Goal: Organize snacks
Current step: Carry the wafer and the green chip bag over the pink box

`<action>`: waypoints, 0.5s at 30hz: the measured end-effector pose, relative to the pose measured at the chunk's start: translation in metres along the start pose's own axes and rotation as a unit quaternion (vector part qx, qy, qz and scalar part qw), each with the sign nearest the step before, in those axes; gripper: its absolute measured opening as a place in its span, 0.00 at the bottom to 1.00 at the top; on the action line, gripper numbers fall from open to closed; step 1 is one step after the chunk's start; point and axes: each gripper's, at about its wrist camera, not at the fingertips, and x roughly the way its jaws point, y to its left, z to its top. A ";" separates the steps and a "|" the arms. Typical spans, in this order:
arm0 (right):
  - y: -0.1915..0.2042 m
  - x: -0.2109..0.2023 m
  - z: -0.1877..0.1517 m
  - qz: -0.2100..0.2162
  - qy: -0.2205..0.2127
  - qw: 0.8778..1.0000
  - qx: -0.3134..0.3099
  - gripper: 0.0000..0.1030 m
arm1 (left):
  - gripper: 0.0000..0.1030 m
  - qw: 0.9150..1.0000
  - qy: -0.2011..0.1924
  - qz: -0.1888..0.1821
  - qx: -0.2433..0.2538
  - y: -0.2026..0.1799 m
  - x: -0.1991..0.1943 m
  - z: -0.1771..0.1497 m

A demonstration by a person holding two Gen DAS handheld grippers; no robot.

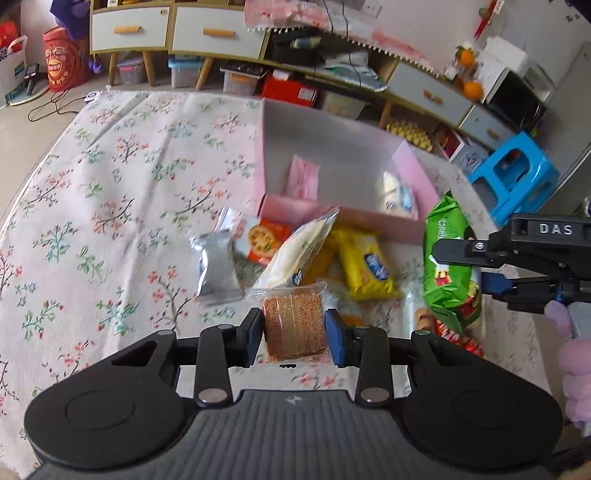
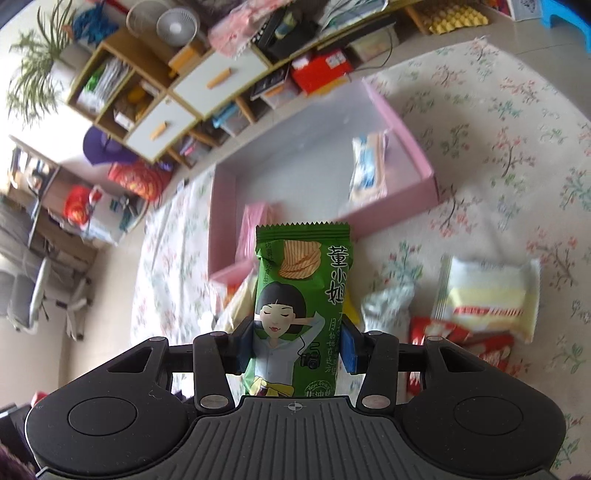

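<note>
My left gripper (image 1: 294, 334) is shut on a clear pack of brown biscuits (image 1: 293, 325), just above the floral cloth. My right gripper (image 2: 297, 345) is shut on a green chip bag (image 2: 301, 295) and holds it upright, in front of the pink box (image 2: 406, 122). The right gripper also shows in the left wrist view (image 1: 476, 266) at the right, with the green chip bag (image 1: 448, 266) in it. The pink box (image 1: 413, 170) holds a pink pack (image 1: 303, 177) and a white-blue pack (image 1: 399, 195). Loose snacks lie before it: a silver pack (image 1: 216, 269), an orange cracker pack (image 1: 264, 240), a white pack (image 1: 295, 254), a yellow pack (image 1: 365, 264).
A floral cloth (image 1: 110, 184) covers the table. Red packs (image 2: 461, 336) and a white-yellow pack (image 2: 487, 295) lie right of the chip bag. Cabinets with drawers (image 1: 166, 29) and a blue stool (image 1: 517, 177) stand beyond the table.
</note>
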 end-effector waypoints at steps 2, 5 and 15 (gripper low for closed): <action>-0.002 0.000 0.005 0.004 -0.003 1.000 0.009 0.44 | 0.32 1.000 -0.006 -0.006 -0.001 -0.004 -0.001 0.004; -0.003 0.001 0.013 0.006 -0.010 1.000 0.019 0.44 | 0.32 1.000 -0.013 -0.018 -0.004 -0.010 -0.001 0.009; -0.002 0.003 0.031 0.006 -0.031 0.999 0.032 0.44 | 0.32 0.998 -0.032 -0.049 -0.015 -0.024 -0.002 0.021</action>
